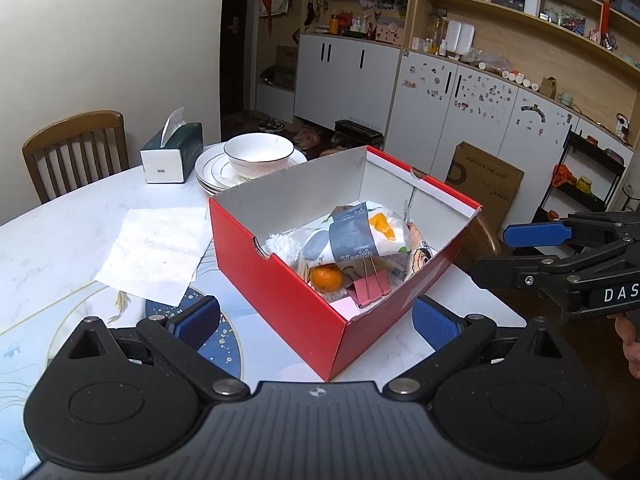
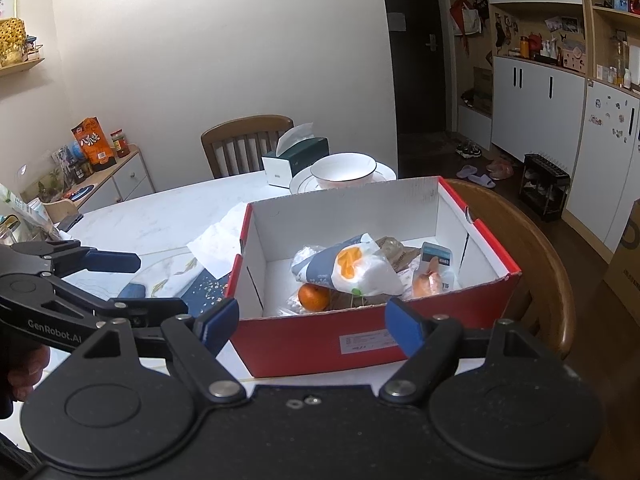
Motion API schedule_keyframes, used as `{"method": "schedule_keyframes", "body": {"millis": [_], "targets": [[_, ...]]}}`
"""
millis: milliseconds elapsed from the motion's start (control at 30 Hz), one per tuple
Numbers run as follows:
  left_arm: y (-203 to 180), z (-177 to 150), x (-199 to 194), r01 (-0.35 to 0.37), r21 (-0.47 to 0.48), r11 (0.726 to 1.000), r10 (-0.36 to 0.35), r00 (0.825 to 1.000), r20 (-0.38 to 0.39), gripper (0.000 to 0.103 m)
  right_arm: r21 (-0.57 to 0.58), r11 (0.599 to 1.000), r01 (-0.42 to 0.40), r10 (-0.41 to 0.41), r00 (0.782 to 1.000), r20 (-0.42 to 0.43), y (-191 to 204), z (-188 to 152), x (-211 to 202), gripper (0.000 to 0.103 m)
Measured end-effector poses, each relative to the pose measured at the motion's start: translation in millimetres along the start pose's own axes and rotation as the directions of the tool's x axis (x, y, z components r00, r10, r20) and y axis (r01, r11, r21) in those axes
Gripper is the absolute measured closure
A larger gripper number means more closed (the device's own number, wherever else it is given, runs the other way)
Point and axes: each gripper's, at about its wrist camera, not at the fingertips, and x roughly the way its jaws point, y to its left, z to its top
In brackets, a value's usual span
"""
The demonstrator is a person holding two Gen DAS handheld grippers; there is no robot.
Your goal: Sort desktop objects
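Observation:
A red cardboard box [image 1: 280, 292] with a white inside stands on the white table [image 1: 60, 232]; it also shows in the right wrist view [image 2: 320, 340]. In it lie a tissue pack [image 1: 360, 232], an orange [image 1: 327, 278], pink binder clips [image 1: 370, 290] and cotton swabs [image 1: 282, 246]. The right wrist view shows the tissue pack [image 2: 352, 268], the orange [image 2: 314, 297] and a small snack packet [image 2: 434, 272]. My left gripper [image 1: 316, 320] is open and empty in front of the box's near corner. My right gripper [image 2: 312, 326] is open and empty before the box's long side.
A sheet of white paper [image 1: 156, 248] lies left of the box. A white bowl [image 1: 258, 154] sits on stacked plates [image 1: 212, 172] beside a green tissue box [image 1: 172, 152]. Wooden chairs [image 1: 76, 148] [image 2: 532, 248] stand at the table. Cabinets line the far wall.

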Motion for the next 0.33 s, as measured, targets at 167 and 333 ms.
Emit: {"method": "schedule_keyframes", "body": {"millis": [167,333], "targets": [[-0.2,-0.6,-1.2,0.003,0.010,1.000,-0.003,1.000,0.000,0.000,0.003,1.000,0.004,-0.004,1.000,-0.007,0.6,-0.7,1.3,0.023],[2.8,-0.5,-2.6,0.007,0.007,1.000,-0.007,1.000,0.002,0.000,0.010,1.000,0.006,-0.006,1.000,-0.012,1.9,-1.3,2.3,0.023]]}}
